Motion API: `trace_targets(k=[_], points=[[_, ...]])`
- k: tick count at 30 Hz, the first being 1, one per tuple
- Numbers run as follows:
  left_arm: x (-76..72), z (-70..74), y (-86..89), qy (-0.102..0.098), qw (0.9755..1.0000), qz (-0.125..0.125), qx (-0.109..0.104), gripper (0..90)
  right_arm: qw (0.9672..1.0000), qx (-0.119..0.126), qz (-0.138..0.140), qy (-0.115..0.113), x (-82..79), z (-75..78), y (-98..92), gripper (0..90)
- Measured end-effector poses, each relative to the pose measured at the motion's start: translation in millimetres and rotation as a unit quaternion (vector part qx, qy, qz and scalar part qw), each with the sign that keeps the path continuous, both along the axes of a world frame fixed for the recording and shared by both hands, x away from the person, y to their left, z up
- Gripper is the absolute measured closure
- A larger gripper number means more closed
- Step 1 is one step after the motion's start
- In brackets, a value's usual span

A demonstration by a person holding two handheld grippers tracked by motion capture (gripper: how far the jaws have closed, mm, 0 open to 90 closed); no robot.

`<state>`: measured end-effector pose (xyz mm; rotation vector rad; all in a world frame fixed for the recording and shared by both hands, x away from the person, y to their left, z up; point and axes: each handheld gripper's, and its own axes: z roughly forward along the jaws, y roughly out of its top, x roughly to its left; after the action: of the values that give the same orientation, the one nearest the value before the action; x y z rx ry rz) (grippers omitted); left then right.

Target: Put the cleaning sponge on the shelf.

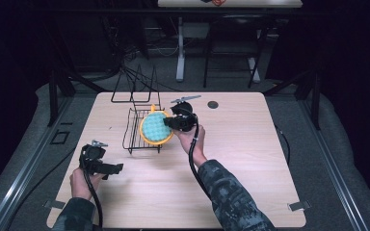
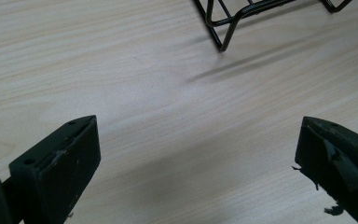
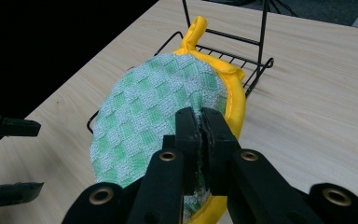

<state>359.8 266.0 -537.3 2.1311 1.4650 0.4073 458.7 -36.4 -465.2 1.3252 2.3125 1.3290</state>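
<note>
A round pot holder (image 1: pixel 155 127), green-checked with a yellow rim and a loop, hangs tilted over a black wire rack (image 1: pixel 134 130) at the table's middle. My right gripper (image 1: pixel 169 123) is shut on its right edge. In the right gripper view the jaws of that gripper (image 3: pixel 200 119) pinch the pot holder (image 3: pixel 154 112) near its yellow border, with the rack (image 3: pixel 256 60) behind it. Near the front left of the table, my left gripper (image 1: pixel 118 168) points toward the rack. Its jaws (image 2: pixel 196 135) stand wide open over bare wood, and a rack foot (image 2: pixel 223 28) lies ahead.
A tall wire frame (image 1: pixel 135 84) rises at the rack's far end. A small dark disc (image 1: pixel 213 104) lies on the light wooden table (image 1: pixel 241 163) near its back edge. Beyond the table there are dark floor, cables and table legs.
</note>
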Motion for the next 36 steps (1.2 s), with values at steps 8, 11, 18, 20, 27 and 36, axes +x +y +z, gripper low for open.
trace_targets(k=[8,11,18,20,27,36], points=[[0.5,-0.1,0.1,0.001,1.0,-0.001,0.001,0.1,0.9997,0.014,-0.015,0.013,7.1,-7.0,7.8,86.6],[0.4,0.1,0.1,0.001,1.0,-0.002,0.002,0.1,0.9994,0.02,-0.022,0.019,9.9,-11.2,11.5,86.6],[0.3,0.0,0.1,0.0,1.0,-0.002,0.001,0.1,0.9986,0.017,-0.039,0.031,14.4,-24.1,24.4,86.6],[0.2,-0.2,-0.2,-0.001,1.0,-0.002,0.0,0.0,0.9981,0.023,-0.044,0.038,15.4,-28.9,29.1,86.6],[0.5,-0.2,0.1,0.001,1.0,-0.003,0.0,0.1,0.9974,0.014,-0.058,0.039,16.3,-40.7,40.4,86.4],[0.5,-0.3,-0.2,-0.001,1.0,-0.006,0.0,0.1,0.996,0.003,-0.079,0.041,18.1,-52.5,52.4,84.8]])
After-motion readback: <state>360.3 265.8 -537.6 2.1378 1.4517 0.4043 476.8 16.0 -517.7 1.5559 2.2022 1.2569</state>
